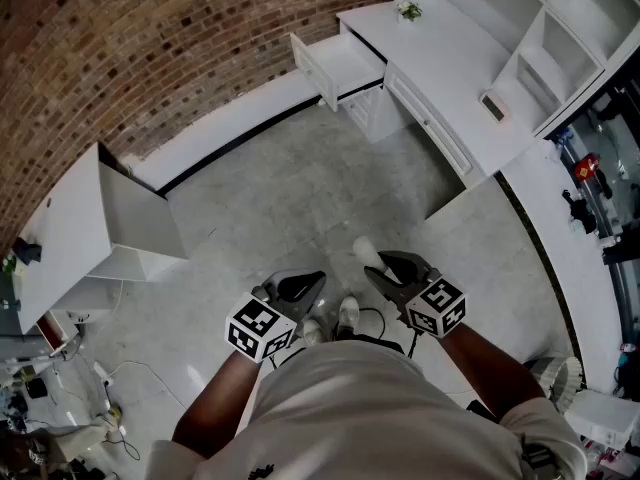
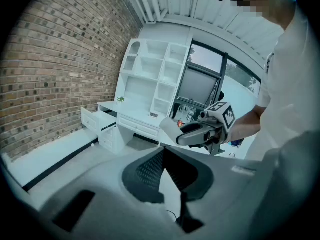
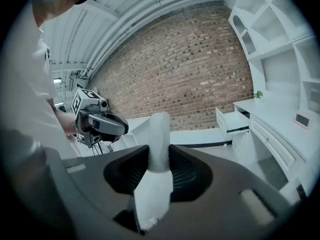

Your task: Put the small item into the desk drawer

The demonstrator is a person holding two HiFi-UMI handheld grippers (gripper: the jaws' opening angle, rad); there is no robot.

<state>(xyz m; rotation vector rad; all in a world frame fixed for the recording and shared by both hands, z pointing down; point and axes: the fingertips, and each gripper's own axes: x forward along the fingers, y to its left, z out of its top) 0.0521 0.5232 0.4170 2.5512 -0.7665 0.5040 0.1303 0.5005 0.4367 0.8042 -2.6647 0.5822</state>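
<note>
I am pinching my right claw (image 1: 388,268) on the small item (image 3: 159,134) — a white, soft-looking, round-ended cylinder between dark ribbed pads — well short of the glossy white desk (image 1: 440,58) and its open drawer (image 1: 335,66), left claw (image 2: 162,153) hanging alongside, jaw tips meeting, carrying nothing.

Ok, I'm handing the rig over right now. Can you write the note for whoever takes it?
Left gripper: shut, nothing in it, held low in front of the body.
Right gripper: shut on the white item, which sticks out past the jaws.
Drawer: pulled open at the end of the desk nearest the brick wall, across the floor from you.
Done: item in hand, drawer open.
Left: walk to the desk, put the item in the drawer, let go.
</note>
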